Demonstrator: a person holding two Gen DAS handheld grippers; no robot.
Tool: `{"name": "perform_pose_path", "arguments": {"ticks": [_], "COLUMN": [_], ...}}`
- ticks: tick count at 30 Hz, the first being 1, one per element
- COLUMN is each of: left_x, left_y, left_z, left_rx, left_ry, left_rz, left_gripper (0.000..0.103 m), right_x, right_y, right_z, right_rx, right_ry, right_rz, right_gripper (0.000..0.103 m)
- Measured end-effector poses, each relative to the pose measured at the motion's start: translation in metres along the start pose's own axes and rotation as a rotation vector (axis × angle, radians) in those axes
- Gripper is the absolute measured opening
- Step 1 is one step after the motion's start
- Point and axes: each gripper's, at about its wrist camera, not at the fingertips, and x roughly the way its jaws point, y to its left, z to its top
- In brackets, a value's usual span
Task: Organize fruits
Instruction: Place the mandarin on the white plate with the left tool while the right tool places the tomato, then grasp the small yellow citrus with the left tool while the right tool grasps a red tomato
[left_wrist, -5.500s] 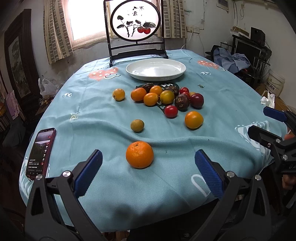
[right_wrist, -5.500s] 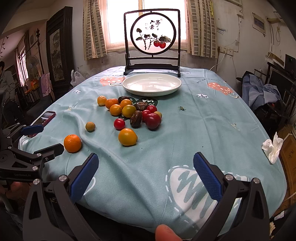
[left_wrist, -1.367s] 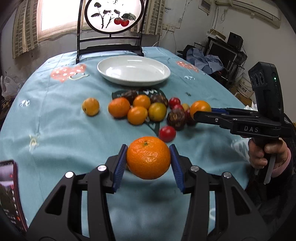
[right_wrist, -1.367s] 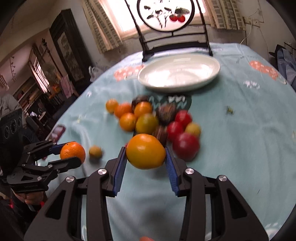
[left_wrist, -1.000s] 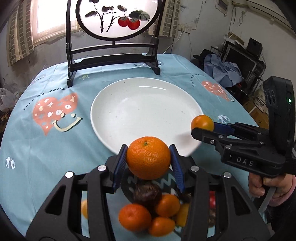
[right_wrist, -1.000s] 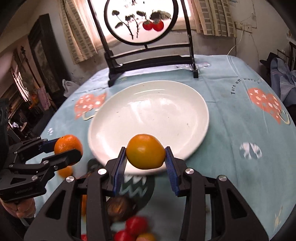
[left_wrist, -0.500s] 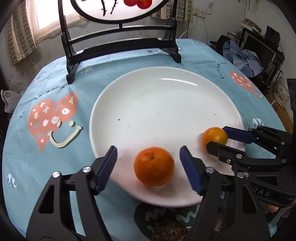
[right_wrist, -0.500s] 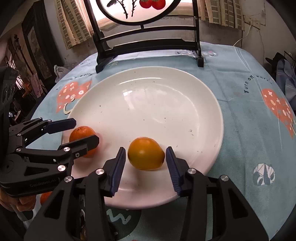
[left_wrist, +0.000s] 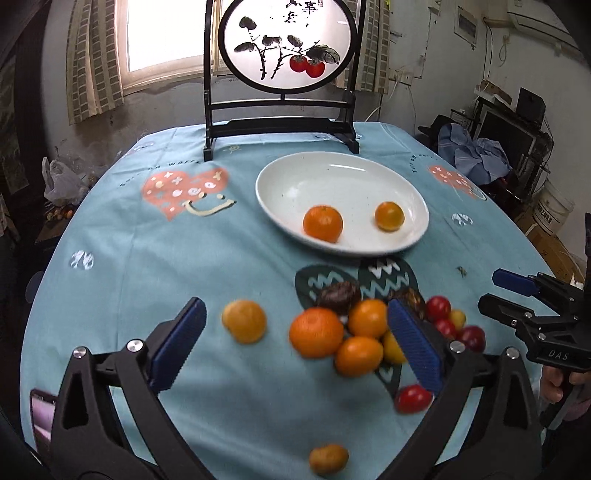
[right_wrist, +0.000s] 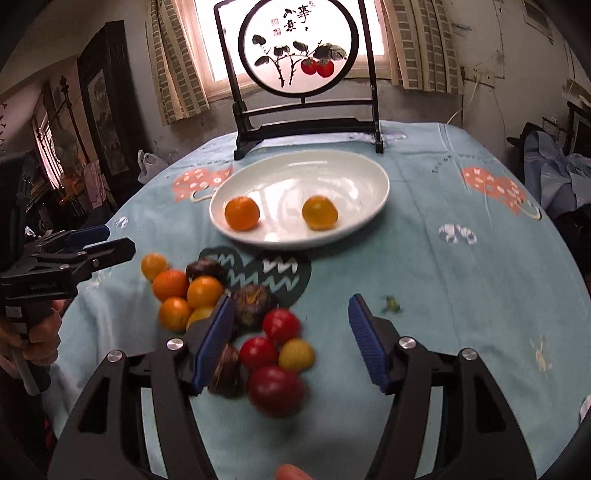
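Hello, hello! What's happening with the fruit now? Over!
Both tongs, left and right, opening, nothing held. Two oranges on the plate. Fruit pile waiting on the cloth. Nothing in the way.

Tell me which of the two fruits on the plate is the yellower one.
The right-hand fruit on the white plate; the left-hand orange is deeper orange.
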Motion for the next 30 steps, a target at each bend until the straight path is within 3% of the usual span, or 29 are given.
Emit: {"name": "perform_pose_path", "arguments": {"ticks": [5, 10, 15, 30], "left_x": [-0.016, -0.018, -0.024, -0.022], "left_y": [0.003, 0.002, 0.005, 0.005], "left_z": [-0.06, -0.093, -0.097, -0.096], "left_rx": [-0.01, -0.005, -0.008, -0.003], "left_ry": [0.049, 0.094, 0.06, 0.075], "left_rz": [-0.044, -0.049, -0.065, -0.074], "left_gripper": [0.1, 0.1, 0.1, 0.1], "right_x": [0.004, 0.004, 0.01, 0.029], "right_y": [-0.003, -0.002, 0.003, 0.011], "right_z": [-0.033, -0.038, -0.035, -0.022], "right_rx": [0.055, 0.077, 0.041, -0.059], "right_ry": [0.085, 0.09, 0.11, 0.161], "right_rz": [0.008, 0.006, -0.015, -0.078], "right_gripper": [0.065, 0.065, 0.065, 0.053]}}
